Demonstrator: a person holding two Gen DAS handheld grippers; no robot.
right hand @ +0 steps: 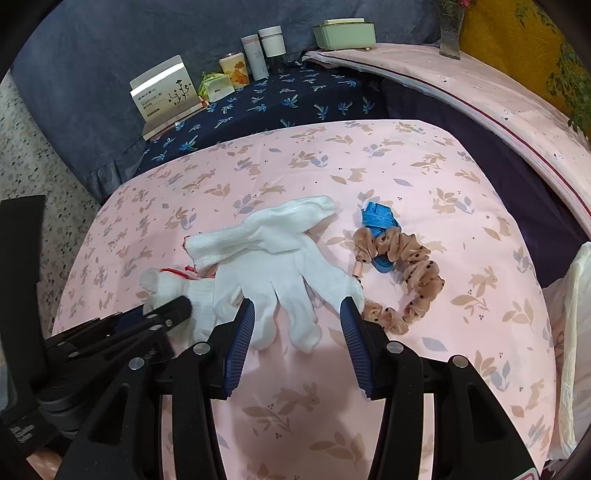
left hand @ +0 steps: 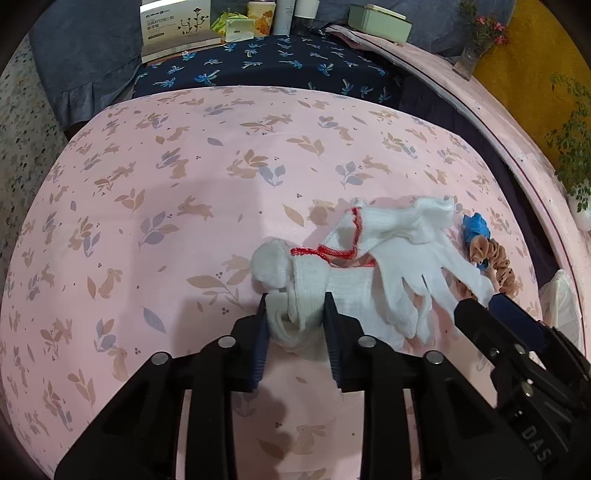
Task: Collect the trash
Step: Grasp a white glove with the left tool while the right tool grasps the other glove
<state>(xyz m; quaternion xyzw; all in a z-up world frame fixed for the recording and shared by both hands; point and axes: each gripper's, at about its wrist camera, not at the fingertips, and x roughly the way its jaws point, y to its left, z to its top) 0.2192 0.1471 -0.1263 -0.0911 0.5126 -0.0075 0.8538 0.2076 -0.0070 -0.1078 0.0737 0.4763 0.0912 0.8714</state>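
Note:
White knit gloves with red cuffs (left hand: 388, 251) lie in a heap on the pink rabbit-print cloth (left hand: 184, 184). My left gripper (left hand: 295, 306) is closed around the bunched end of one glove (left hand: 299, 310). In the right wrist view the gloves (right hand: 273, 258) lie just ahead of my right gripper (right hand: 297, 308), which is open with the glove's fingers between its pads. The left gripper (right hand: 162, 314) shows at the left there. A crumpled blue scrap (right hand: 376, 218) and a tan dotted scrunchie (right hand: 410, 258) lie right of the gloves; both also show in the left wrist view: the scrap (left hand: 476, 225) and the scrunchie (left hand: 498, 262).
A white plastic bag (right hand: 569, 314) sits at the cloth's right edge. Behind, on a dark blue patterned cloth (right hand: 295, 99), stand a white box (right hand: 166, 92), small packets (right hand: 214, 86), jars (right hand: 266, 48) and a pale green box (right hand: 343, 33). A vase of flowers (right hand: 450, 29) stands far right.

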